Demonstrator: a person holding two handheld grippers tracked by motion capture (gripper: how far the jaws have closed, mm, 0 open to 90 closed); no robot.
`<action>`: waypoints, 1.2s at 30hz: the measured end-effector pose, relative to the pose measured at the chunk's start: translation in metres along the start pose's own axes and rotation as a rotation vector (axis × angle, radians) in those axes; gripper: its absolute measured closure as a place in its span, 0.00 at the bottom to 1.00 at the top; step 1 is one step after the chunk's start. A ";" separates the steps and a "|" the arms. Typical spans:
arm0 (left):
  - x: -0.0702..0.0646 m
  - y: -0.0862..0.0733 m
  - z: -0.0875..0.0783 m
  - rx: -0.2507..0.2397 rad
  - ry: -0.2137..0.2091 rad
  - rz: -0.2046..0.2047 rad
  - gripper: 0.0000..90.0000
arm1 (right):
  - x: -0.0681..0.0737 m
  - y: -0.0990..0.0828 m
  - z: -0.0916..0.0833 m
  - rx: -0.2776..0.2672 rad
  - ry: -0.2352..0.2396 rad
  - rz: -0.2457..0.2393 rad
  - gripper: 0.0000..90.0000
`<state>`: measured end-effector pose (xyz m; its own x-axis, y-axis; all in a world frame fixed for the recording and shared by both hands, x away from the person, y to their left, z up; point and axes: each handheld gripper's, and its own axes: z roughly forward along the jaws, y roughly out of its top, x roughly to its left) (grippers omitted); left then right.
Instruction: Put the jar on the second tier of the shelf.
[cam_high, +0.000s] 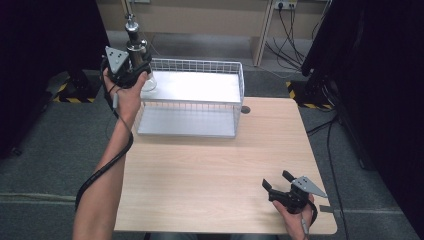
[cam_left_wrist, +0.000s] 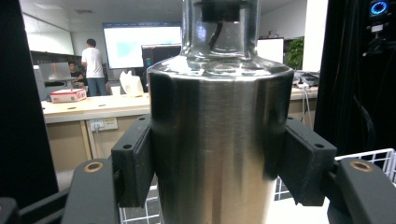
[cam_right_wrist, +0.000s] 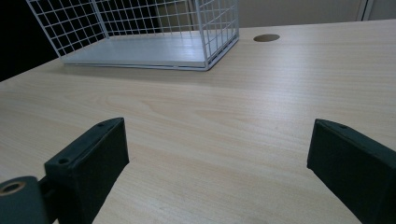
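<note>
- Pale wood table (cam_high: 215, 170), white wire basket (cam_high: 239, 85) at far edge.
- Steel bottle (cam_left_wrist: 219, 140): rigid, slick, likely weighty; left gripper (cam_high: 131, 70) clamped mid-body, upright.
- Right gripper (cam_high: 278, 183) spread wide, empty.

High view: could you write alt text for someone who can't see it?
A person's left gripper holds a steel bottle upright above the left end of a white wire basket on a wooden table. The right gripper rests open near the table's front right corner.
</note>
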<state>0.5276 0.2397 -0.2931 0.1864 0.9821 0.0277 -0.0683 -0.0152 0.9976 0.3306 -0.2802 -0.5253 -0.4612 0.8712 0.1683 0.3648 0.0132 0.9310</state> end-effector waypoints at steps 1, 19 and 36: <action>0.000 -0.001 0.001 0.003 0.002 -0.003 0.39 | 0.000 0.000 0.000 0.000 0.000 0.001 0.06; -0.001 -0.011 0.016 0.032 0.009 -0.022 0.39 | 0.000 0.000 0.000 0.001 0.002 0.005 0.06; 0.001 -0.021 0.024 0.054 -0.009 -0.044 0.39 | 0.000 0.000 0.000 0.001 0.002 0.004 0.06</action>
<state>0.5527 0.2361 -0.3125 0.1971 0.9803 -0.0163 -0.0067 0.0179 0.9998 0.3306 -0.2803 -0.5253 -0.4615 0.8702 0.1728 0.3675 0.0103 0.9300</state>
